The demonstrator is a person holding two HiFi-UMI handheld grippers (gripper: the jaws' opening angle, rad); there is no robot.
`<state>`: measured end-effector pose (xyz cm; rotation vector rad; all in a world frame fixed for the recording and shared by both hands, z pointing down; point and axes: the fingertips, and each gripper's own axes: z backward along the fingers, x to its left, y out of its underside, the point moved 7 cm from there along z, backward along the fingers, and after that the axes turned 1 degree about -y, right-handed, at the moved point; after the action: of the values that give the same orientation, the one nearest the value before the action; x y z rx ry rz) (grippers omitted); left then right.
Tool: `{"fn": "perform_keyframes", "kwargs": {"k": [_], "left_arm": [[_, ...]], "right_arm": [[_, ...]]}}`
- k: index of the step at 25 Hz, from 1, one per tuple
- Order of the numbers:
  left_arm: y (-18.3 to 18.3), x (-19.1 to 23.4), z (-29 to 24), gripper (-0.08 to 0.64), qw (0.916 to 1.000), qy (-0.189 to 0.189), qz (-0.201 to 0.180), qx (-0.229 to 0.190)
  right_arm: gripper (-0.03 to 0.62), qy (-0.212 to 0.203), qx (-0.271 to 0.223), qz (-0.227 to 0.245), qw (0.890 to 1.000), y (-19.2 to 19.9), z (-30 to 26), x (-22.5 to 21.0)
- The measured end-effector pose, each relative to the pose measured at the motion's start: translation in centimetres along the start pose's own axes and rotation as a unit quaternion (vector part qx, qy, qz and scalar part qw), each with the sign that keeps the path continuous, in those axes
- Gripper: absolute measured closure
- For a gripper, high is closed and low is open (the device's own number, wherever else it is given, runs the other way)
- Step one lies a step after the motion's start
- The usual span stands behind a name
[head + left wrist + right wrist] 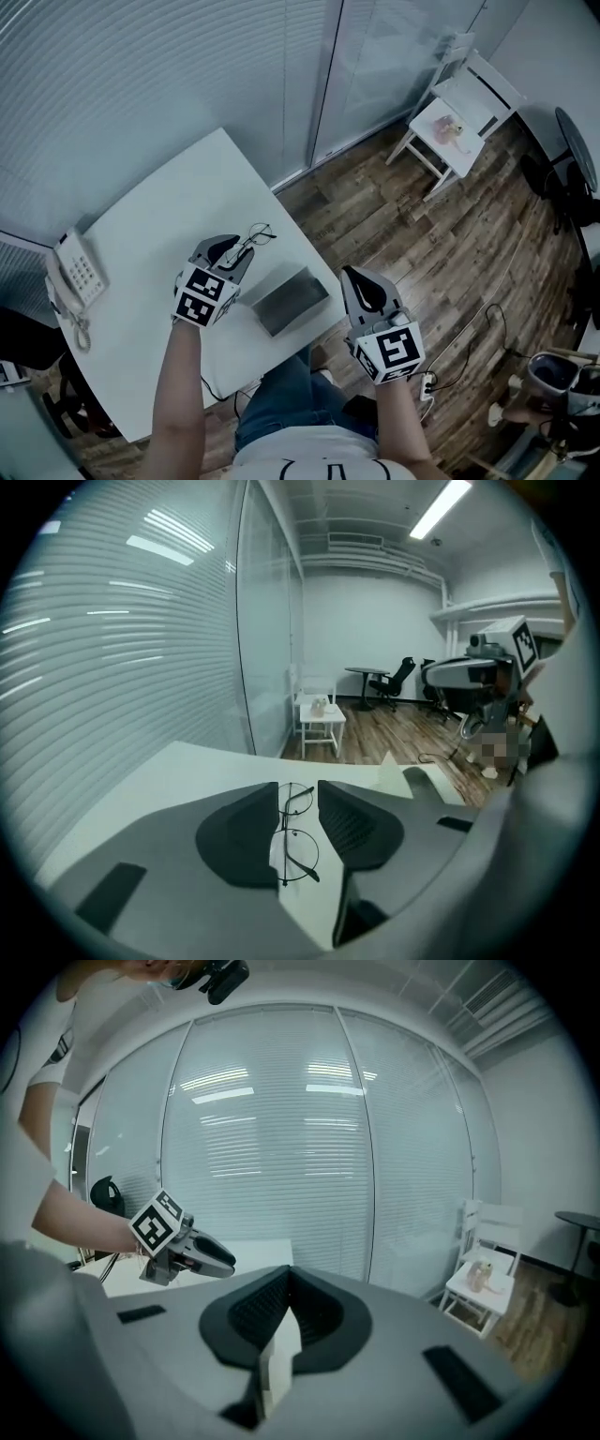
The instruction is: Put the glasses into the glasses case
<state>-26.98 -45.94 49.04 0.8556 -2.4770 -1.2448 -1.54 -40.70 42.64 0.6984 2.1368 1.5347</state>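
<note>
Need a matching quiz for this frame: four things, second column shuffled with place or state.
1. glasses
2. glasses case
3. telephone
4. right gripper

A. past the table's right edge in the head view, jaws together
B. table's left corner
C. near the table's far edge, seen between the open jaws of the left gripper
D. on the table between the two grippers

Pairs: 1-C, 2-D, 3-B, 4-A

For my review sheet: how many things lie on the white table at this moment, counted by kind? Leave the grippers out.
glasses: 1
glasses case: 1
desk telephone: 1
Total: 3
</note>
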Motion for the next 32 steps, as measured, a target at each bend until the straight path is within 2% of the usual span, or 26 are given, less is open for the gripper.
{"fn": "perform_keyframes", "kwargs": {"k": [11, 16, 21, 32], "left_arm": [[2.6, 2.2, -5.2, 0.45, 0.9949, 0.055, -0.004, 0.084], [2.7, 2.5, -5.6, 0.533, 0.9944, 0.062, 0.013, 0.085], [2.4, 2.3, -4.9, 0.537, 0.9946, 0.057, 0.018, 0.085], [-1.4, -0.1, 0.8, 0.538, 0.9993, 0.002, -0.008, 0.037]], "right_arm": [[0.581, -0.007, 0.047, -0.004, 0.999, 1.9, -3.8, -1.6], [0.581, -0.01, 0.055, 0.004, 0.998, 2.1, -4.4, -2.1], [0.581, -0.015, 0.049, 0.018, 0.998, 1.4, -4.1, -2.2], [0.581, -0.025, 0.002, 0.042, 0.999, -1.0, 0.8, -0.6]]}}
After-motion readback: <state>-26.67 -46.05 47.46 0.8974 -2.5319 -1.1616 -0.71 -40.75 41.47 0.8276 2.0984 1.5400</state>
